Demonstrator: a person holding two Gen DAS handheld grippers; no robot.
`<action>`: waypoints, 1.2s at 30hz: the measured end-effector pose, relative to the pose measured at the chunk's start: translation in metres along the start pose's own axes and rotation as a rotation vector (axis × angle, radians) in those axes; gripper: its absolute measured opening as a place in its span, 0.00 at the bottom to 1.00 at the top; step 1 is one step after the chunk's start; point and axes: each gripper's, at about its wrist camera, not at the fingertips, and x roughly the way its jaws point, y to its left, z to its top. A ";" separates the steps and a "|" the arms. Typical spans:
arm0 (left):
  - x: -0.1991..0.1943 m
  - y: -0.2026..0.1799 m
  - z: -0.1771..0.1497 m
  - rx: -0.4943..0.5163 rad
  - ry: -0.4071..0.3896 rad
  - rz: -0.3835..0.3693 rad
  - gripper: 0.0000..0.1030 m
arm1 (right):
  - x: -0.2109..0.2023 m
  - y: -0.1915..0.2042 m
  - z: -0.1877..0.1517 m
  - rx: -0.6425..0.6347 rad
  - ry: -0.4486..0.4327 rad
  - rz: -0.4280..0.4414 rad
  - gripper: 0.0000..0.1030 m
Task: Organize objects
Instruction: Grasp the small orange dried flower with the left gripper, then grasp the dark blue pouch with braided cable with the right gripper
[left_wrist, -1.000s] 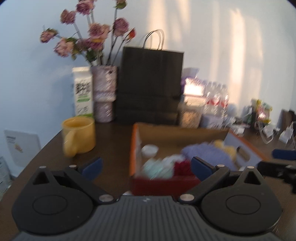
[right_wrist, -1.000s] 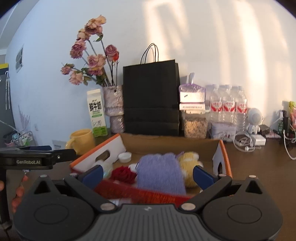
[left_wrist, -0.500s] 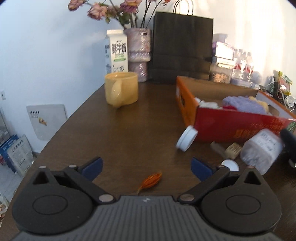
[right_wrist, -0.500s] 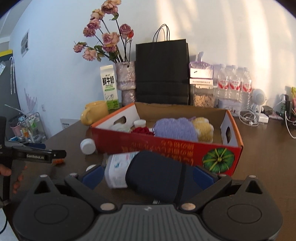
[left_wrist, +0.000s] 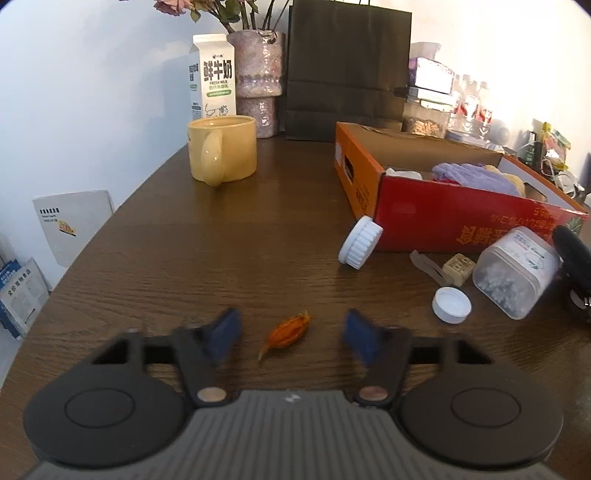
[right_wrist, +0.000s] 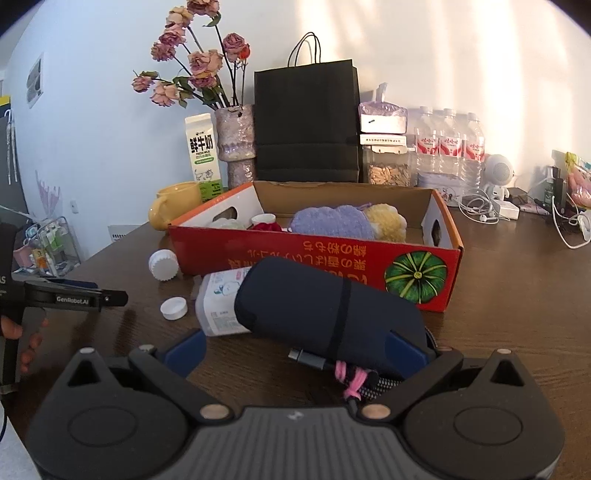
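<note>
I am tilting my left claw (left_wrist: 291, 338) down toward the desk (left_wrist: 221, 266), and its jaws are closing with the small orange dried bud (left_wrist: 286, 334) lying between them, the blue pads not yet touching it. The bud is lying flat on the wood near the desk's front edge, roughly centred in the gap. From my right view, my hand (right_wrist: 22, 339) is gripping that left claw's handle near the desk's left edge. I am holding my right claw (right_wrist: 295, 350) angled down as well, its jaws standing wide; the dark blue pouch (right_wrist: 325, 314) is lying between them, its near end resting against the right pad (right_wrist: 406, 352) while the left one is standing clear, so I am not gripping it. A braided cable with a pink tie (right_wrist: 354, 376) is trailing out beneath the pouch. Just beyond it, a clear plastic jar (left_wrist: 517, 273) is lying on its side, with a white cap (left_wrist: 451, 305) and a white ribbed lid (left_wrist: 360, 242) beside the red cardboard box (left_wrist: 461, 221). The box is sitting toward the desk's middle, and a yellow mug (left_wrist: 221, 147) is standing toward the back left. Bare wood is stretching wide to the left of the bud and toward the curved left edge.
</note>
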 end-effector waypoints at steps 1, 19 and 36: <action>-0.001 0.001 0.000 0.000 -0.003 -0.007 0.22 | 0.000 0.000 -0.001 0.001 0.002 0.000 1.00; -0.028 -0.017 0.001 -0.014 -0.089 -0.104 0.13 | 0.000 -0.005 -0.009 0.003 0.012 -0.020 1.00; -0.062 -0.036 -0.001 0.009 -0.116 -0.143 0.13 | 0.038 -0.031 0.025 -0.366 0.109 0.114 1.00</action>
